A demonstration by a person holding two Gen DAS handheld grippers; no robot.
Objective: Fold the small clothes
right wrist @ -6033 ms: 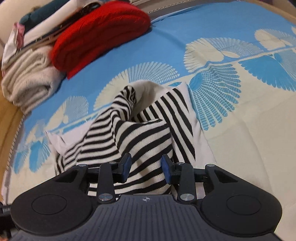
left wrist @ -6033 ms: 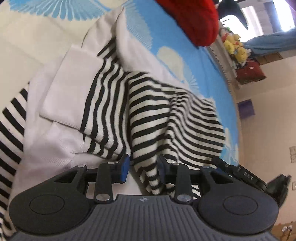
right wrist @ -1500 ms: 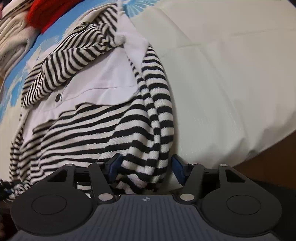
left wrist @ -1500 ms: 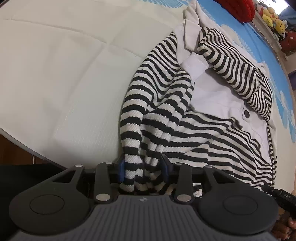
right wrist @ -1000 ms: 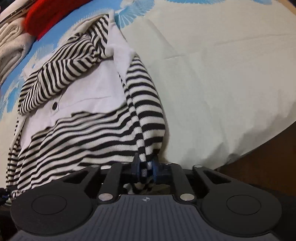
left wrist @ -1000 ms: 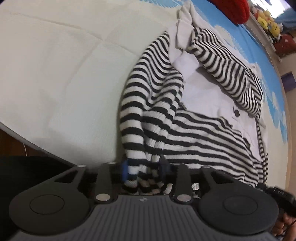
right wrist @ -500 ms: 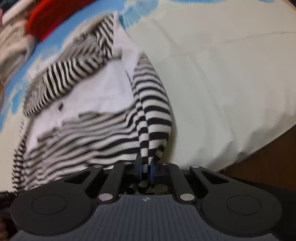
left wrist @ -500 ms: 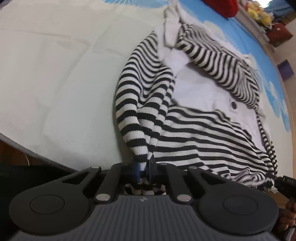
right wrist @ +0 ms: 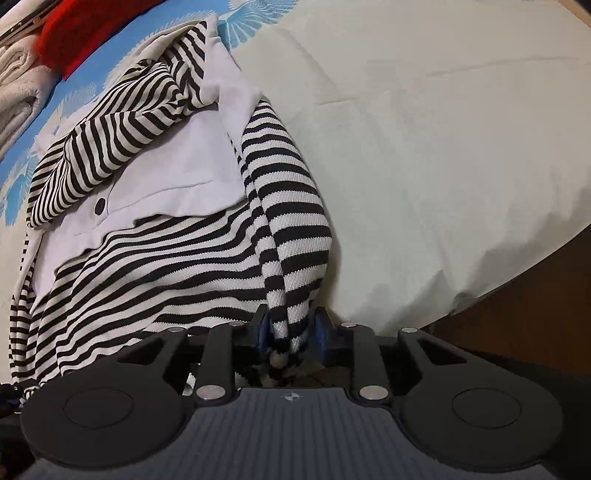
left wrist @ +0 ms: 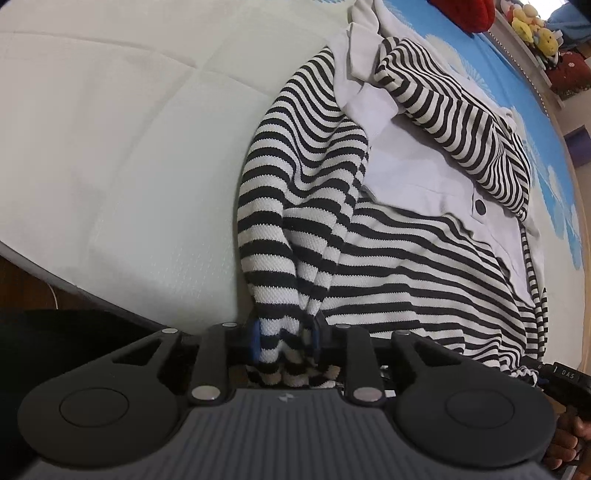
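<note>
A black-and-white striped top with a white shirt panel (left wrist: 406,258) lies spread on the bed, its button (left wrist: 479,206) showing. My left gripper (left wrist: 286,338) sits at the hem's left corner. Its jaws are opening, and bunched striped fabric fills the gap between the blue pads. In the right wrist view the same top (right wrist: 166,258) stretches away to the upper left. My right gripper (right wrist: 290,332) is at the hem's right corner. Its jaws are opening too, with a striped fold hanging loosely between them and a gap beside one pad.
The pale bedcover (left wrist: 110,147) drops off at the near edge to a dark wooden floor (right wrist: 535,314). A red knit (right wrist: 85,33) and folded beige cloth (right wrist: 18,92) lie at the far end. Plush toys (left wrist: 532,26) sit on a shelf. A hand (left wrist: 569,443) shows at lower right.
Both grippers pinched tightly on the hem corners half a second ago; now both pairs of jaws stand wider and the fabric sits looser between them. The top has barely shifted.
</note>
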